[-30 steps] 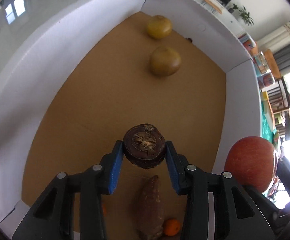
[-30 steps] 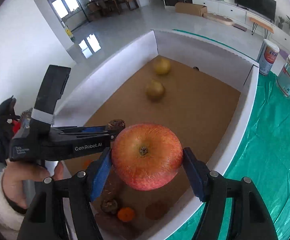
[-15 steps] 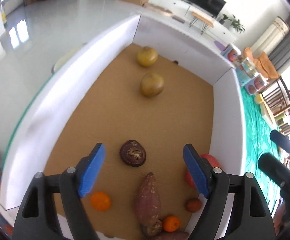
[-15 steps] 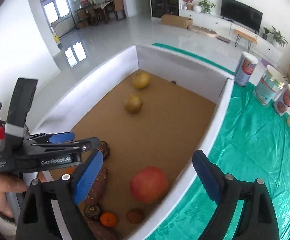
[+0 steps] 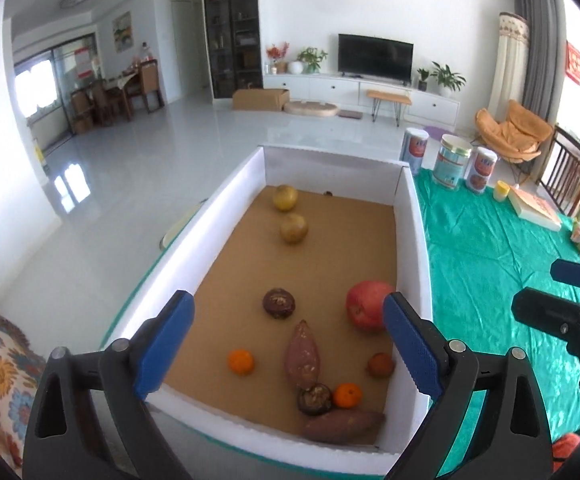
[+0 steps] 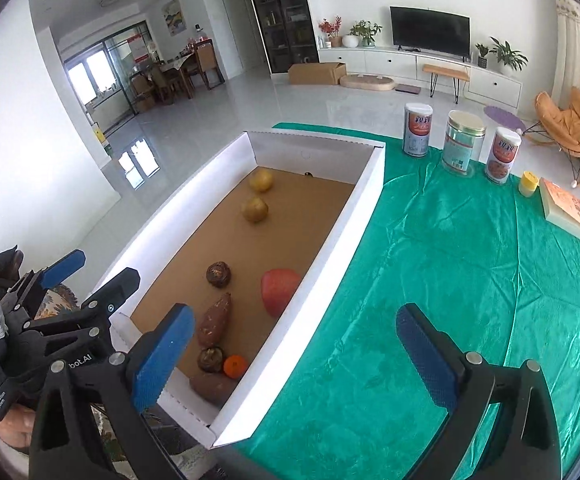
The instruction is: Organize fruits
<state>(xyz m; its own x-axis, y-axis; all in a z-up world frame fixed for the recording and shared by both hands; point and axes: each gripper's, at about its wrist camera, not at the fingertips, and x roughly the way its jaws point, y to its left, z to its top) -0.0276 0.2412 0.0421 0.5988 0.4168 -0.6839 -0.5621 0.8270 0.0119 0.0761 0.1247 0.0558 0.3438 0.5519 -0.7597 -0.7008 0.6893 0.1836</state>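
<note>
Both hand-held grippers, left (image 5: 287,342) and right (image 6: 290,354), now raised, wide apart, empty.

the white box (image 5: 225,200) with the brown floor holds ten pieces of produce. two yellow-brown round fruits sit at the far end, one (image 5: 285,198) behind the other (image 5: 294,229). one red apple (image 5: 366,305) lies by the right wall. two dark brown round fruits: one (image 5: 278,303) mid-box, one (image 5: 314,399) at the near end. two sweet potatoes: one (image 5: 302,356) pointing far, one (image 5: 344,424) lying across the near wall. two oranges: one (image 5: 241,361) near left, one (image 5: 348,395) near right. one small reddish-brown fruit (image 5: 380,365) sits by the right wall. on the green cloth (image 6: 450,260) to the right stand three cans, left (image 6: 418,129), middle (image 6: 462,138) and right (image 6: 502,155), plus one small yellow jar (image 6: 528,183) and one book (image 6: 570,212).
</note>
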